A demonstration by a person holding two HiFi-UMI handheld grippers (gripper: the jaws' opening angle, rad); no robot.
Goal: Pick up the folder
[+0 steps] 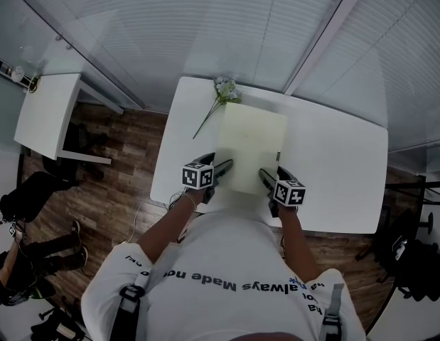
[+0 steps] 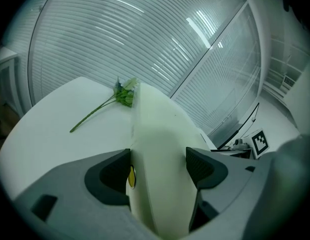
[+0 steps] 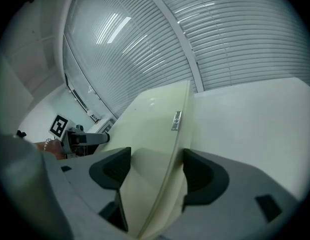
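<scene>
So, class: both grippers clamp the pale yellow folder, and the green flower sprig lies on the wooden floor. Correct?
Not quite. The green flower sprig lies on the white table, not the floor; the head view shows it. The left gripper and right gripper do each clamp the pale yellow folder.

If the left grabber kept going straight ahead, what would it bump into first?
The left gripper is clamped on the pale yellow flat folder. Beyond it, probably the green-stemmed flower sprig on the white table; depth is unclear.
</scene>
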